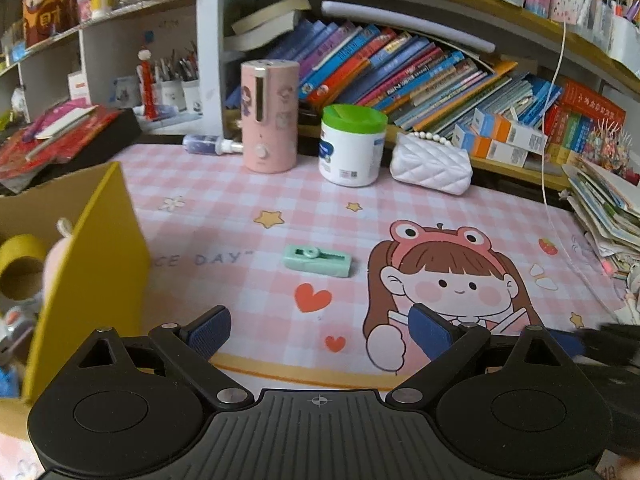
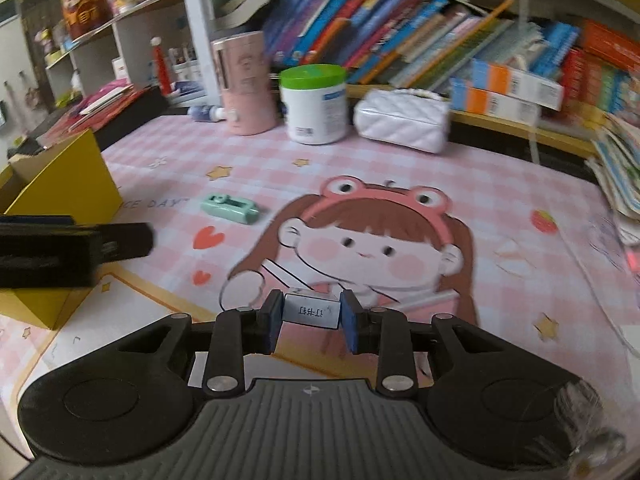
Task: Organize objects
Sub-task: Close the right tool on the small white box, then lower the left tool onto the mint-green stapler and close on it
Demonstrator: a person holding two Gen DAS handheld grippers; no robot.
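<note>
Two views, same pink mat (image 1: 400, 208). Right view only: right gripper (image 2: 311, 316) clamped on small white box (image 2: 311, 311), blue pads (image 2: 273, 322) pressed on both ends, box lifted off mat, print on label too blurred to read. Box absent from left view. Left view only: left gripper (image 1: 320, 330) spread wide, nothing between fingers (image 1: 210, 330); peek inside yellow box (image 1: 86, 264) at far left, showing yellow roll (image 1: 20, 264) plus pinkish blob, contents mostly cut by frame edge and wall.

Common to both: green stapler (image 1: 319, 261) flat on mat, left of cartoon girl print (image 1: 448, 280), well apart from both grippers. Back row along shelf: pink cylinder (image 1: 270, 116), white tub (image 1: 353, 146) with green lid just beside, white quilted pouch (image 1: 430, 168) to right of tub. Small bottle (image 1: 210, 145) lying behind cylinder.

Hard to make out: right view motion-blurred, book spines unreadable. Dark blurred bar at left of right view, over yellow box (image 2: 68, 188), looks like left gripper seen side-on (image 2: 76, 244); cannot confirm finger state from there. Dark smear at right edge of left view, likely right gripper (image 1: 608, 344), cropped. Paper stack (image 1: 604, 208) at right cut off.
</note>
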